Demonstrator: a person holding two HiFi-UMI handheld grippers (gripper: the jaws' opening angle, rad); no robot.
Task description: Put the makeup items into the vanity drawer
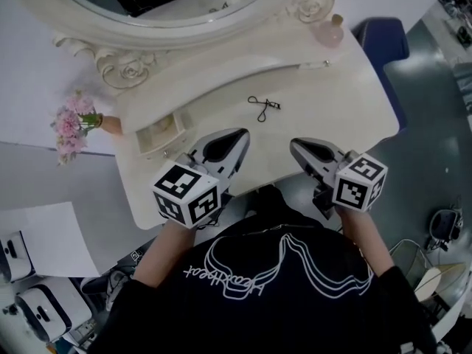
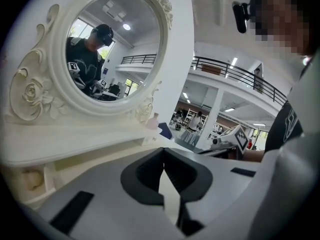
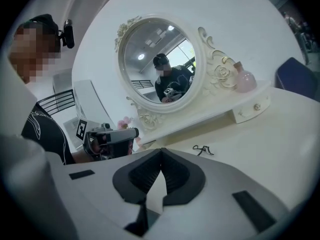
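Plainly, eyelash curler [image 1: 264,107] lies lengthwise left-to-right — left claw [image 1: 237,137], right claw [image 1: 298,147] clenched, empty.

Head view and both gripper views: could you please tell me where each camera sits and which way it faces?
Head view: on the person's head, looking steeply down at the vanity top and eyelash curler; both forearms, left gripper and right gripper show.
Left gripper view: on the left gripper, facing the mirror along its shut jaws; the right gripper shows.
Right gripper view: on the right gripper, facing the mirror over its shut jaws; the left gripper shows.
Both gripper views share the mirror.
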